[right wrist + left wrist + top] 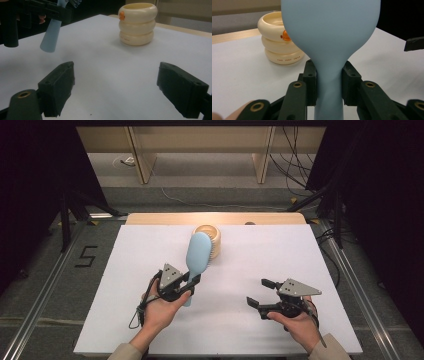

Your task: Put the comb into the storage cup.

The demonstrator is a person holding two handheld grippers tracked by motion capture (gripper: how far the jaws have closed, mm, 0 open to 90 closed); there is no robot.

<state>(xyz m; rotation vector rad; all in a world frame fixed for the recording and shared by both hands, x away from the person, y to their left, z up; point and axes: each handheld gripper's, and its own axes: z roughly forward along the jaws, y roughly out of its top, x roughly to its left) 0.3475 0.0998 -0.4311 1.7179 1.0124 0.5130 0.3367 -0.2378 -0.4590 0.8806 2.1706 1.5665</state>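
- We see the white table (pixel 150 330), with the cream holder (pixel 214 236) at its far edge as our landmark.
- Our blue brush (pixel 198 254) is lifted just in front of the holder, its handle clamped in our left gripper (pixel 192 282).
- Our right gripper (pixel 260 292) sits well right of the holder, nearer us, jaws spread and empty.

The blue brush (pixel 329 32) (its head) runs off the top edge.
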